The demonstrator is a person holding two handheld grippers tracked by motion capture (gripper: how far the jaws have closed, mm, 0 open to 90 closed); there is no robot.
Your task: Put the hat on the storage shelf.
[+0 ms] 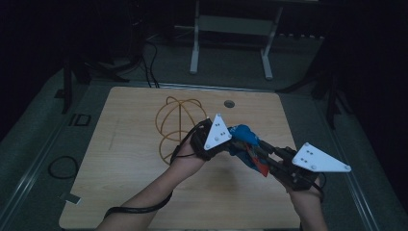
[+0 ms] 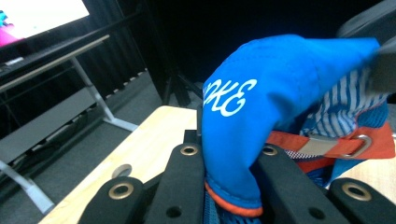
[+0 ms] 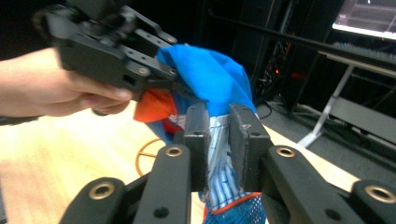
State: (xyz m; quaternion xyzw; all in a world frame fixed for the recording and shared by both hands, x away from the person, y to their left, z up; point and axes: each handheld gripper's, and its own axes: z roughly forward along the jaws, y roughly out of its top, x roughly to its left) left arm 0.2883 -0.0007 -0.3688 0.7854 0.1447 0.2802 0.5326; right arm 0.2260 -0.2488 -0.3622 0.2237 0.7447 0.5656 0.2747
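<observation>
Dim overall, dark vignette at far edges; wooden table (image 1: 125, 192) evenly lit from above, near jaws soft, lit screen (image 2: 32, 16) overexposed.

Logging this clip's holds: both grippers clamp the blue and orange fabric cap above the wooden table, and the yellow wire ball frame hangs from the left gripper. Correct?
Not quite. The yellow wire ball frame is not hanging from the left gripper; in the high view it sits on the wooden table behind the hands. The rest holds: the left gripper and the right gripper both clamp the blue and orange fabric cap above the table.
</observation>
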